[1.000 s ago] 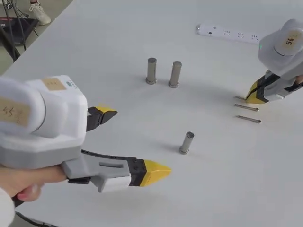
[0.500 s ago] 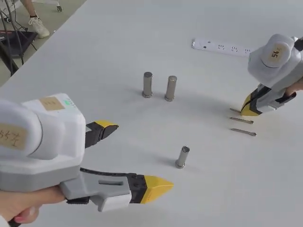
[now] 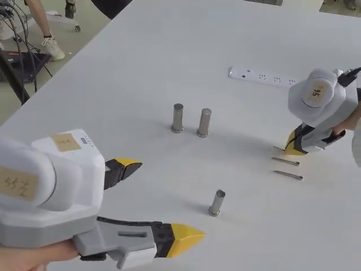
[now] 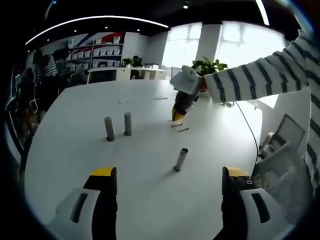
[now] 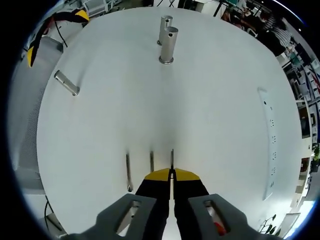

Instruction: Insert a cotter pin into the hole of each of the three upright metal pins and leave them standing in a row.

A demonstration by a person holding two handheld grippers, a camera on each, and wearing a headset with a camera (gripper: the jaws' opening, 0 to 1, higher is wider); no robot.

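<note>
A: Head view: three metal pins [image 3: 203, 122] are standing; the left gripper [image 3: 163, 199] is hovering, jaws wide, empty.
B: The left gripper view is agreeing.
A: Right gripper view: the right gripper [image 5: 171, 172] is pinching a cotter pin [image 5: 171, 157] on the table [image 5: 225, 100]. Next, I'd say, it needs lifting toward a hole.

Two upright pins [image 3: 177, 117] side by side — third pin [image 3: 216, 202] nearer, cotter pins [image 3: 286, 161] rightward

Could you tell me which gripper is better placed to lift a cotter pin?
Right. The right gripper is shut on the end cotter pin; the left gripper hangs open, far from it.
</note>
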